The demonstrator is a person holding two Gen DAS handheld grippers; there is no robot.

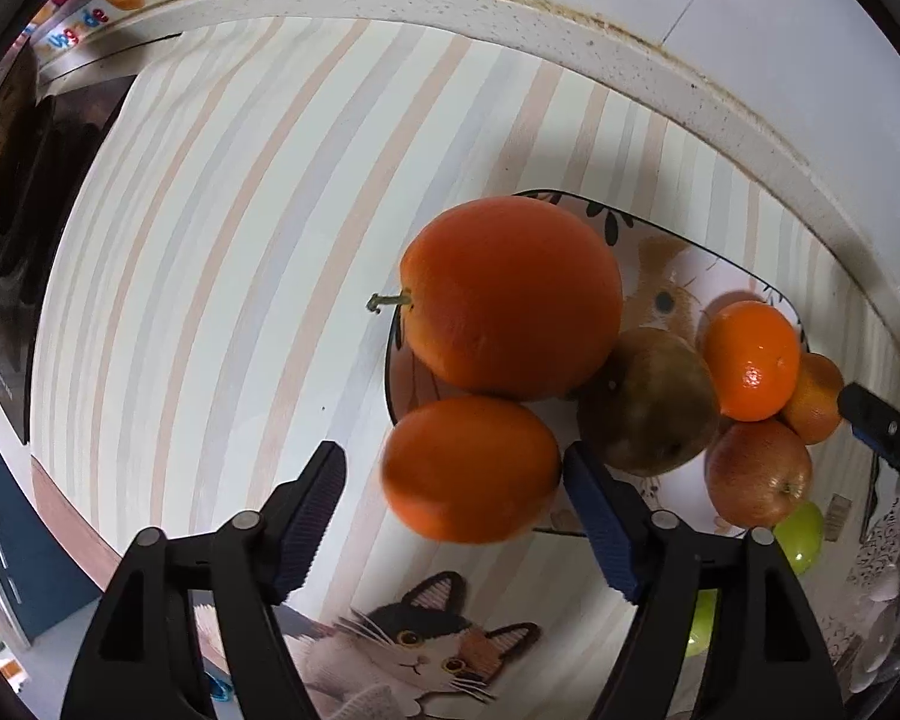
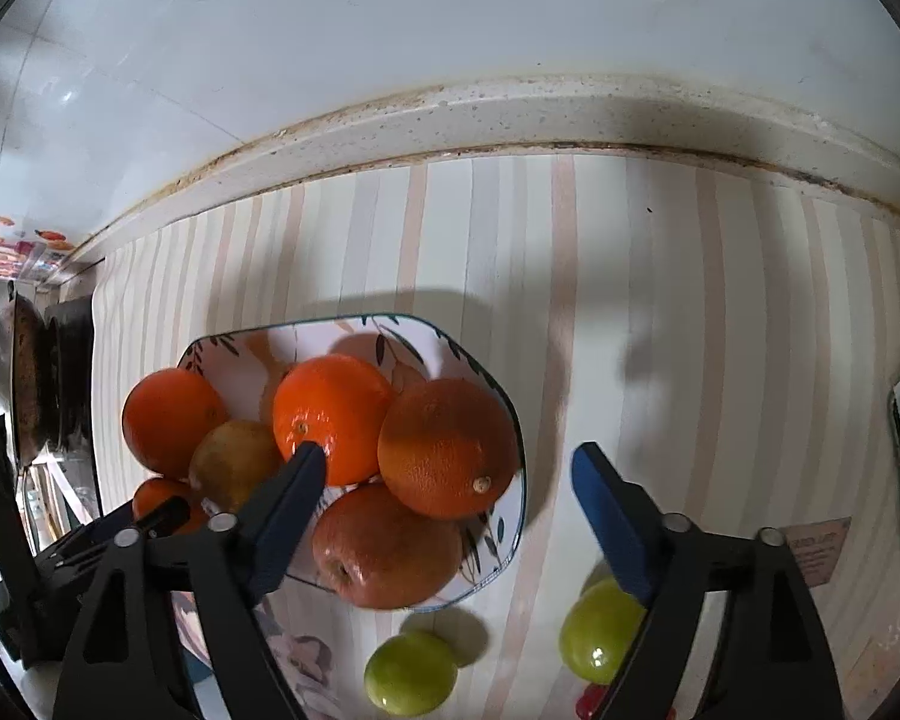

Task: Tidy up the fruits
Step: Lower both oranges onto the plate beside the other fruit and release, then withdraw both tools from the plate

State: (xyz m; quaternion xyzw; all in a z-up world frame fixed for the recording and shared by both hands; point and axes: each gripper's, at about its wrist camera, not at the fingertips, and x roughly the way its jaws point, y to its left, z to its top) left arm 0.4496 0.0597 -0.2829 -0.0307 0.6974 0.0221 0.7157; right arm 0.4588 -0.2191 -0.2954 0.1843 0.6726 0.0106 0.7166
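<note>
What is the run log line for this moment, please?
left tool: open, orange between pads | right tool: open, empty | plate: fruit piled | two green fruits off plate

Striped counter mat (image 1: 222,252) bare to the left of the white leaf-patterned plate (image 2: 240,348), and bare again to its right up to the speckled stone backsplash ledge (image 2: 510,114). Plate itself crowded with piled oranges (image 2: 330,414) and a red apple (image 2: 384,546). Two green round fruits (image 2: 411,672) lying near the plate's front edge. Dark wok (image 2: 18,384) blocking the far left.
</note>
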